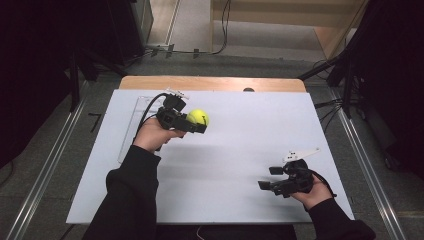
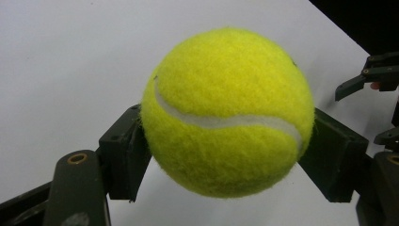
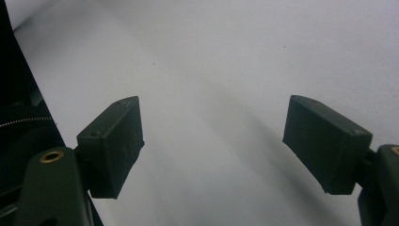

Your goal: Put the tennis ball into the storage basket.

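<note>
The left gripper [image 1: 197, 125] squeezes the yellow tennis ball [image 1: 198, 118] in the air over the far left part of the white counter [image 1: 250, 130], while the right gripper [image 1: 267, 178] waits wide open and empty near the front right corner, well apart from the ball

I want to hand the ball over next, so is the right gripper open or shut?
Open. In the right gripper view, the right gripper has its jaws wide apart with nothing between them, only the white table beyond.
</note>
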